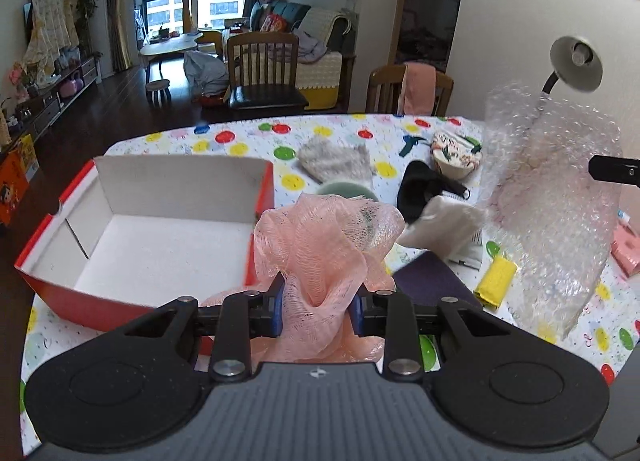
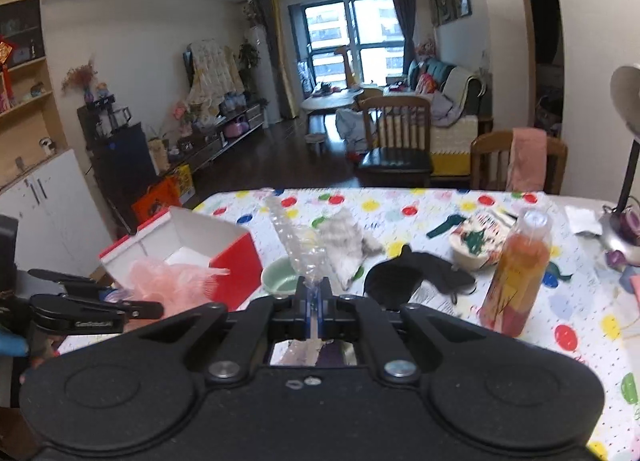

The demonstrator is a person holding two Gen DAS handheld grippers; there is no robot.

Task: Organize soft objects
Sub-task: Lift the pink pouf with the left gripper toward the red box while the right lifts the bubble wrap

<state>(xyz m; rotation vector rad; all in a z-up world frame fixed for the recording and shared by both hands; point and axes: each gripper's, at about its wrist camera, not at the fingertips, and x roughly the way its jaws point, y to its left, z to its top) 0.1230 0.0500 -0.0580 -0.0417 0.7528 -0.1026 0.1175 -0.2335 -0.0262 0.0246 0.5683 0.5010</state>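
Note:
My left gripper [image 1: 319, 303] is shut on a pink mesh bath pouf [image 1: 328, 237], held above the table just right of the red cardboard box [image 1: 160, 245], whose white inside holds nothing. The right gripper [image 2: 314, 301] is shut on the edge of a clear bubble wrap sheet [image 2: 296, 245]; in the left wrist view the bubble wrap sheet [image 1: 552, 197] hangs lifted at the right. In the right wrist view the pouf [image 2: 172, 281] and the left gripper [image 2: 140, 307] show at the left, in front of the box [image 2: 232, 273].
On the dotted tablecloth [image 1: 240, 141] lie a grey knit cloth [image 1: 336, 161], a black cloth [image 1: 424, 189], a patterned pouch [image 1: 456, 153], a white packet [image 1: 444, 225], a yellow sponge [image 1: 496, 281] and a green bowl [image 2: 280, 279]. An orange bottle [image 2: 516, 273] and a desk lamp [image 1: 576, 61] stand right.

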